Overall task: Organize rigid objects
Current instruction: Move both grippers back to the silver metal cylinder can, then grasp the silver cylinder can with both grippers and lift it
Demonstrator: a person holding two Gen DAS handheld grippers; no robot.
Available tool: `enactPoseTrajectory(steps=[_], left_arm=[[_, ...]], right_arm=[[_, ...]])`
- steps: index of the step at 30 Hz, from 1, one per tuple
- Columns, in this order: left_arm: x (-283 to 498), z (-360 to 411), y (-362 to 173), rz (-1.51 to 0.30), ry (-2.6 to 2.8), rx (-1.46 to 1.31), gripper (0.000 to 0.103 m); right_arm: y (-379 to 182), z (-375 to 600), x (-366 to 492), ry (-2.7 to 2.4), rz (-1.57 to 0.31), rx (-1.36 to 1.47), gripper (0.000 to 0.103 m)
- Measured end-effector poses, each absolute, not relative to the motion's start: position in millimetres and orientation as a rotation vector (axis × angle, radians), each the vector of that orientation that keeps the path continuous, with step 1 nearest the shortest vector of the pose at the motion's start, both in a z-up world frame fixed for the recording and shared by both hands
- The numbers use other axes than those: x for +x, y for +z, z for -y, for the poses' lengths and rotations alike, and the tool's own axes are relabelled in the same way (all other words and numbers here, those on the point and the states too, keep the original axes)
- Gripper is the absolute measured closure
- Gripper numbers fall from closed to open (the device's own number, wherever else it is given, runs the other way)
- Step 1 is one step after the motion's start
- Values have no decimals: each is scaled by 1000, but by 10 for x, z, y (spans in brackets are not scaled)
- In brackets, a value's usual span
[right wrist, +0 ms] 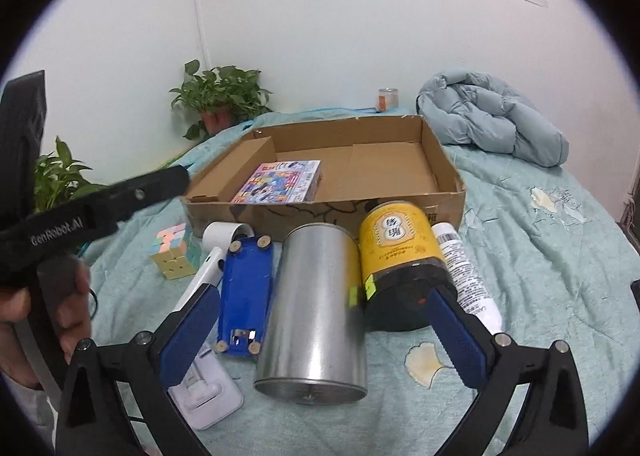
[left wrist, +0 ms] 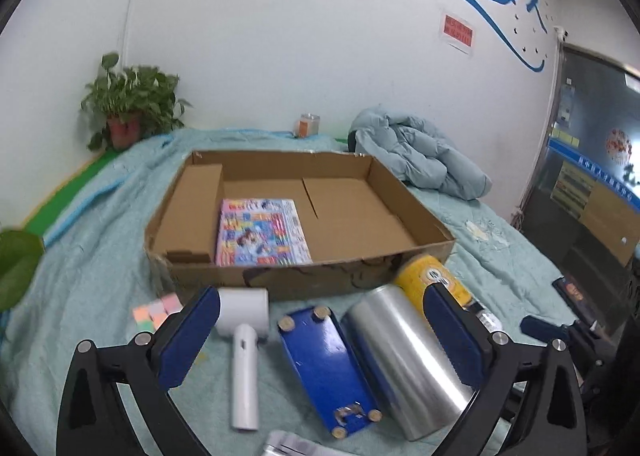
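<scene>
An open cardboard box (left wrist: 408,268) (right wrist: 448,159) lies on the teal bedspread with a colourful flat package (left wrist: 262,234) (right wrist: 280,181) inside it. In front of the box lie a silver cylinder (left wrist: 404,360) (right wrist: 316,308), a blue flat object (left wrist: 326,364) (right wrist: 246,292), a white handheld device (left wrist: 244,336) (right wrist: 218,252), a yellow jar (left wrist: 430,280) (right wrist: 396,252), a white tube (right wrist: 466,268) and a pastel cube (left wrist: 158,312) (right wrist: 176,252). My left gripper (left wrist: 326,324) is open above the blue object and silver cylinder. My right gripper (right wrist: 324,324) is open around the silver cylinder without pressing it.
A pale blue quilted jacket (left wrist: 416,159) (right wrist: 496,119) lies bundled behind the box on the right. A potted plant (left wrist: 128,111) (right wrist: 218,99) and a small jar (left wrist: 307,123) (right wrist: 388,99) stand by the wall. A hand (right wrist: 48,308) holds the other gripper's black frame at left. A white dock (right wrist: 204,392) lies near.
</scene>
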State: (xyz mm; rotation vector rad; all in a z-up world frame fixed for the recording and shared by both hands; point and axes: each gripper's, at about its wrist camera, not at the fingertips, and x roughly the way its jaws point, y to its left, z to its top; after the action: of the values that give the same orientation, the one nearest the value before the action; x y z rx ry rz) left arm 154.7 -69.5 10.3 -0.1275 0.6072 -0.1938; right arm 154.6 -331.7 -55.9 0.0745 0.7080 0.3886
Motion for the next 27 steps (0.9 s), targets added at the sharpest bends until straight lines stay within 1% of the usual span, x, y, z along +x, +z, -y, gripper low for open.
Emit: enactPoseTrajectory(steps=[5,11,15,20,23,27], left_arm=[[1603,726,-118,-710,-249,-215,1],[1875,739,-312,-825,-372,-340,1],[2038,855,-422,-880,-406,-337,1],[2314,1023,-695,-970,-487,-360,1],[2437,1076,-829,-1010,-526,-382,2],[2576,1165,-946,-1064,-566,-375,7]], right_arm=[[-646,3246,1575,431,-758,44,1],[-725,3165,1676,474,-806,36,1],[-781,3207,1733,485,-838,75,1],[-882,3315,1812,509,-983,174,1],[-922,3293,1823,529,-1023,172,1],[-1062,3296,1927,567,-1113,229,11]])
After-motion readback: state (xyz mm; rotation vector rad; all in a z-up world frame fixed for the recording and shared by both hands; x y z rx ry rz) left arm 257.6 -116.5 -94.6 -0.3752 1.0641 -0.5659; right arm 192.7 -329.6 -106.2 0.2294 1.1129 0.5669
